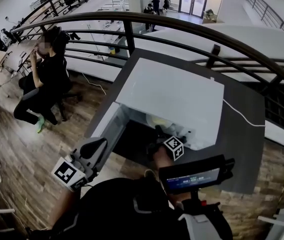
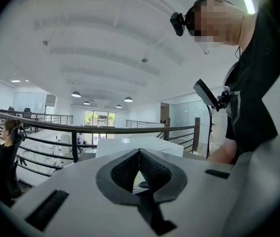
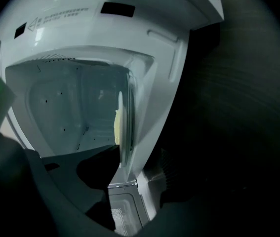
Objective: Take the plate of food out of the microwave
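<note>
From the head view, the white microwave (image 1: 182, 99) sits on a dark counter with its door (image 1: 107, 126) swung wide to the left. The plate of food (image 1: 159, 121) is inside the cavity, pale yellow. The right gripper (image 1: 168, 143) reaches in at the opening, while the left gripper (image 1: 95, 148) hangs back beside the door. A curved railing (image 1: 131, 19) runs behind, and a seated person (image 1: 44, 84) is well off to the left, clear of the work.

The left gripper view shows the left gripper (image 2: 139, 154) with its pads pressed together on nothing, aimed over the microwave's top.

In the right gripper view the right gripper (image 3: 139, 149) has its jaws apart, the plate (image 3: 122, 132) edge-on ahead of them. It's dim, but I'd say they aren't touching it yet. The food (image 3: 116, 127) is heaped on one face.

That plate looks stiff, smooth and breakable. I'd pinch the bare rim and keep it level so the food doesn't slide. The cavity's front sill and the open door are what could catch it.
</note>
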Tool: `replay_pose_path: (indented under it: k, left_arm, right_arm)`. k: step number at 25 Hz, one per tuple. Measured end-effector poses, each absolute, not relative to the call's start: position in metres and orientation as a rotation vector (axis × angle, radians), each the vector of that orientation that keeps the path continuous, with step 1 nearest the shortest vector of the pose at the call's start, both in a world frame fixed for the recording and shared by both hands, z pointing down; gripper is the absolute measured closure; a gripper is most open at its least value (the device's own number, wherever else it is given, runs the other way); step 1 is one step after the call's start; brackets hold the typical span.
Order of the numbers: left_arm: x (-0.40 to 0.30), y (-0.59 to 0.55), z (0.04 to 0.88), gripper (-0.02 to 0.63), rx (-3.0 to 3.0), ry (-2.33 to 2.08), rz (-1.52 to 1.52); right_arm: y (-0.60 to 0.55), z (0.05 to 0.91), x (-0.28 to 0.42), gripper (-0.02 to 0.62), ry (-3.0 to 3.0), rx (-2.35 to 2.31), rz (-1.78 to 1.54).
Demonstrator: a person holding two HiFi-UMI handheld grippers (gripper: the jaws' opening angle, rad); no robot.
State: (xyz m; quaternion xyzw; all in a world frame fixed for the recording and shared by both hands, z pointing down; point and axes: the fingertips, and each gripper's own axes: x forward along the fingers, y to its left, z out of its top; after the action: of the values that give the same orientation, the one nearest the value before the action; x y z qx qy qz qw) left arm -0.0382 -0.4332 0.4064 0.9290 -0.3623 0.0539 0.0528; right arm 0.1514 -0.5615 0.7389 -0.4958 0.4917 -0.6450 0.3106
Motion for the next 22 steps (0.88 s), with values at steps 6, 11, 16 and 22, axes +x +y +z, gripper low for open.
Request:
replay_pose_path:
  k: [6,11,16,22]
  left_arm:
    - [-0.037,-0.448,0.417,0.601,2.785,-1.133,0.181]
    - [-0.038,-0.444,0.42,0.601,2.777,-1.153,0.188]
    - [-0.033,-0.442,0.419,0.601,2.767,-1.165,0.195]
    - [-0.031,-0.44,0.417,0.601,2.767,-1.155,0.199]
  right_arm:
    - [-0.583,0.743,0.154,0.356,1.253,-1.265,-1.706]
    - [-0.581,0.74,0.155,0.356,1.217,-1.249,-1.697]
    - [-0.584,0.745,0.164,0.357,1.154,-1.253,-1.706]
    - [-0.58,0.744,0.164,0.362,1.116,-1.25,-1.712]
